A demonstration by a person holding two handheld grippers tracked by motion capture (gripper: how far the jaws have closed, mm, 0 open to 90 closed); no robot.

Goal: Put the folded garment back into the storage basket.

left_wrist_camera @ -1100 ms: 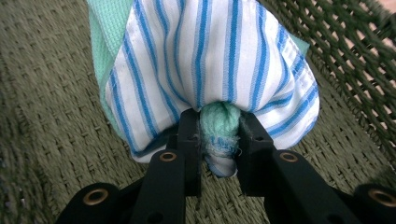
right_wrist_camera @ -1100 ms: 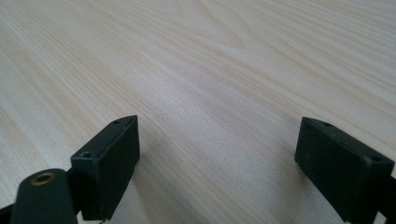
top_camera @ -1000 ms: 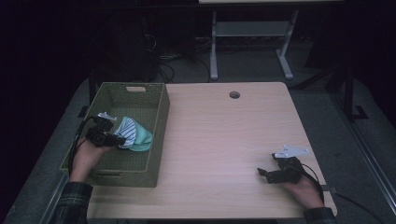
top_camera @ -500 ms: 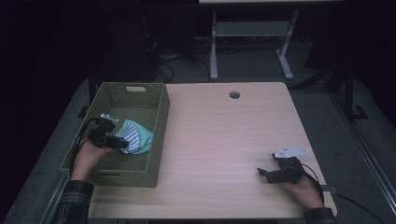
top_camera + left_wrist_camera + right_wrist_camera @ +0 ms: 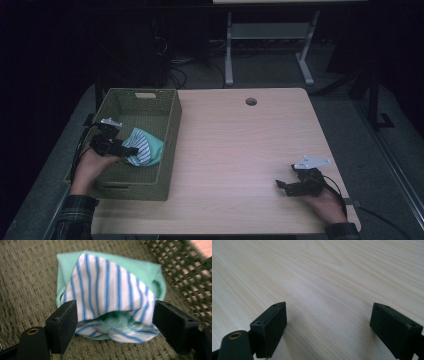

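Your left hand-held gripper [image 5: 131,149] sits inside the green woven basket [image 5: 169,125], low over its floor, and its jaws have just been opening; they now stand wide. The folded cloth [image 5: 110,292], mint green with a blue-and-white striped panel, lies on the basket floor directly ahead of that hand-held gripper, its near edge reaching in between the two jaws. In the left gripper view the left jaw is right against the cloth's edge and the right jaw just beside it, but neither pad presses it, so the cloth lies loose rather than gripped. Beyond the cloth, past the right jaw, rises the basket's latticed side wall.

Your right hand-held gripper [image 5: 280,185] rests well apart from all this, low over the bare wooden surface [image 5: 240,150] near its front right corner. Its jaws are spread wide too, with nothing between them but wood grain in the right gripper view. Your right hand [image 5: 322,202] lies behind it.
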